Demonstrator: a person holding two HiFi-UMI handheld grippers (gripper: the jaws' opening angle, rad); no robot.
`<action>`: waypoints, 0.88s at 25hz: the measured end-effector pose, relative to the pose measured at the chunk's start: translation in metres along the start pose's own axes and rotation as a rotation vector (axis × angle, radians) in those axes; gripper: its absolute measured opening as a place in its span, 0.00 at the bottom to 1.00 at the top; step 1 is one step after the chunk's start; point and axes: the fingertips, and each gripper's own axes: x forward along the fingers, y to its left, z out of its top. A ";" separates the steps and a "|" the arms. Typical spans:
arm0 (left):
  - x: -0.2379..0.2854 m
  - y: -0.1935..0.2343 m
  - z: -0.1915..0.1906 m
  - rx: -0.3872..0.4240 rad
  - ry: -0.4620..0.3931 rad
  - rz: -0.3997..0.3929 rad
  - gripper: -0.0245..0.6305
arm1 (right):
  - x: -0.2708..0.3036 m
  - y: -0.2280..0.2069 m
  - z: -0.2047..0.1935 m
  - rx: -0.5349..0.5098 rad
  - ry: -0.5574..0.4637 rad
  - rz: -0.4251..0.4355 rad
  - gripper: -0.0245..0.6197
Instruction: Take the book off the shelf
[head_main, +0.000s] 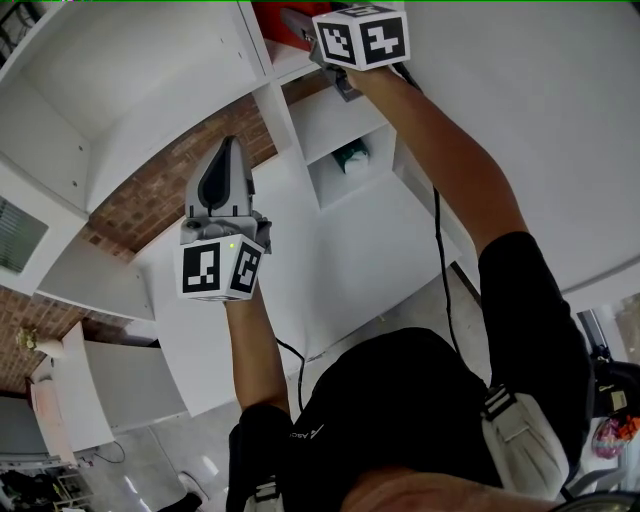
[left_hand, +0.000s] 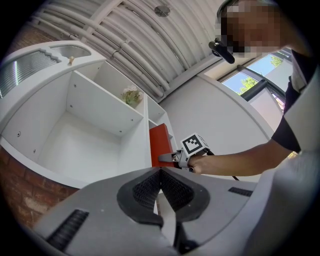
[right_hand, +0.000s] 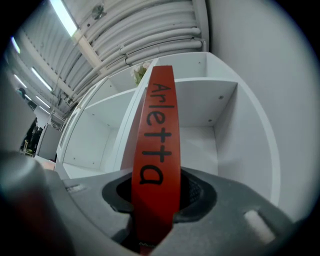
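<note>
A red book (right_hand: 157, 140) with black lettering down its spine stands upright in a compartment of the white shelf (right_hand: 220, 130). My right gripper (right_hand: 156, 187) is shut on the book, one pad on each side of the spine. In the head view, the right gripper (head_main: 300, 25) reaches up into the top compartment where the book (head_main: 272, 14) shows at the frame's edge. From the left gripper view, the book (left_hand: 160, 142) stands against a divider with the right gripper (left_hand: 167, 158) at its front edge. My left gripper (head_main: 228, 150) hangs lower left of it, shut and empty (left_hand: 160, 172).
The shelf (head_main: 300, 130) has several open white compartments. A small green plant (head_main: 350, 157) sits in the compartment below the book. A red brick wall (head_main: 150, 190) shows behind the shelf on the left. A black cable (head_main: 438, 250) trails from the right gripper.
</note>
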 end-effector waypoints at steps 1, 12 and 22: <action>0.001 -0.002 0.000 -0.002 -0.001 -0.003 0.03 | -0.007 -0.002 0.003 0.005 -0.013 -0.004 0.28; 0.007 -0.036 0.002 -0.019 -0.023 -0.046 0.03 | -0.118 0.005 0.029 -0.020 -0.160 -0.003 0.28; 0.003 -0.070 -0.006 -0.029 -0.031 -0.072 0.03 | -0.207 0.043 -0.018 -0.028 -0.210 0.008 0.28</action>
